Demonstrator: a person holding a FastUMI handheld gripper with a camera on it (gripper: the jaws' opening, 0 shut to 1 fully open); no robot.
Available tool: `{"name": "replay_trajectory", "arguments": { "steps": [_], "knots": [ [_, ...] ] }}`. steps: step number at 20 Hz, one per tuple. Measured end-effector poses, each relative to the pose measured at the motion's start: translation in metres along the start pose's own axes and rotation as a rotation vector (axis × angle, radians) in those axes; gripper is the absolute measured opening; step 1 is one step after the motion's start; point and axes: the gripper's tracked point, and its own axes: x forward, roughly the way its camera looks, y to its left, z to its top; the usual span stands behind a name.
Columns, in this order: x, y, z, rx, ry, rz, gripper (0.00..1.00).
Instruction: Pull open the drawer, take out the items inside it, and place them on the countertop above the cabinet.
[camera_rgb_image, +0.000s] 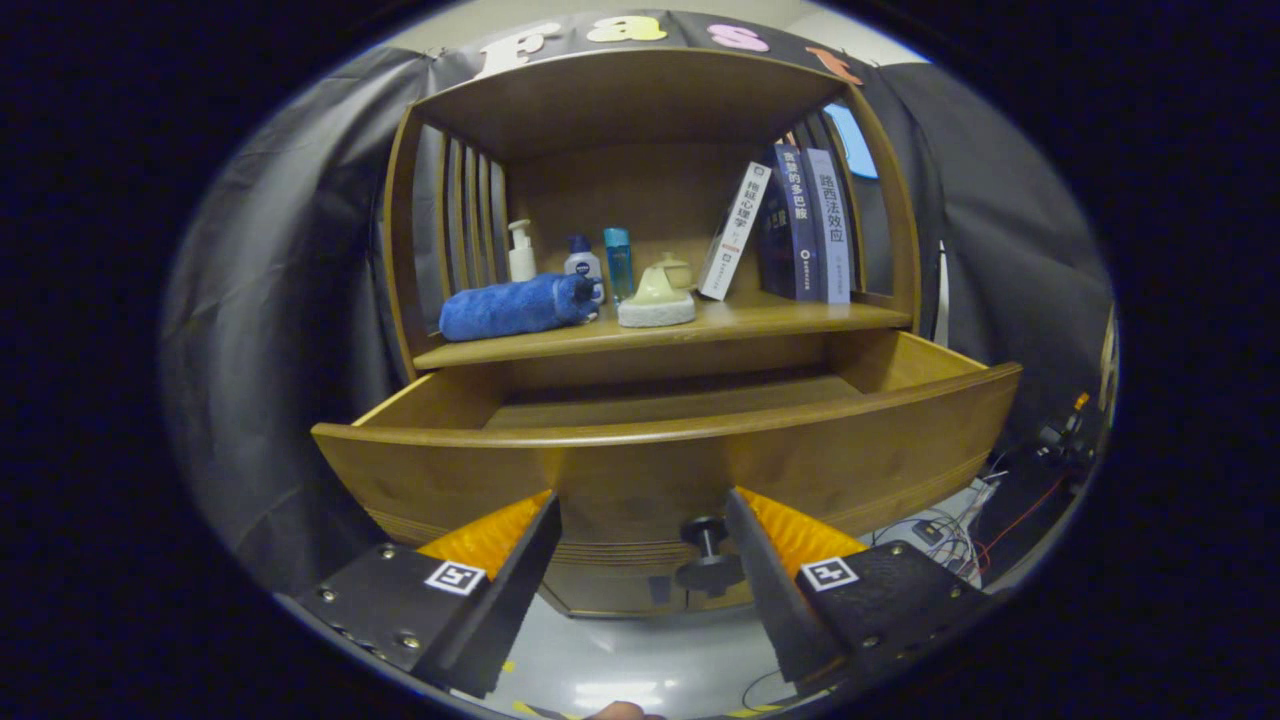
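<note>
The wooden cabinet's drawer (660, 465) stands pulled out toward me, and its curved front fills the space just ahead of my fingers. The part of the drawer floor (680, 400) that I can see is bare; the front panel hides the near part. A dark knob (708, 555) sticks out low on the front, close to my right finger. My gripper (642, 495) is open, a little below the drawer's rim, with nothing between its fingers. On the countertop (760, 318) above lie a rolled blue towel (515, 307) and a pale cream object on a white pad (657, 297).
At the back of the countertop stand a white pump bottle (521, 252), a small white-and-blue bottle (583, 262) and a blue bottle (618, 260). Books (800, 225) lean at its right. Cables (950, 535) lie on the floor right of the cabinet.
</note>
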Motion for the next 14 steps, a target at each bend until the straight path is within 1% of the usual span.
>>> {"name": "replay_trajectory", "arguments": {
  "steps": [4, 7, 11, 14],
  "knots": [
    [0.004, -0.002, 0.012, 0.013, -0.037, -0.008, 0.99],
    [0.008, -0.003, 0.01, -0.023, -0.008, 0.004, 0.99],
    [0.017, -0.007, 0.015, -0.019, -0.005, 0.014, 0.98],
    [0.033, -0.005, 0.019, -0.014, 0.003, 0.006, 0.98]
  ]
}}
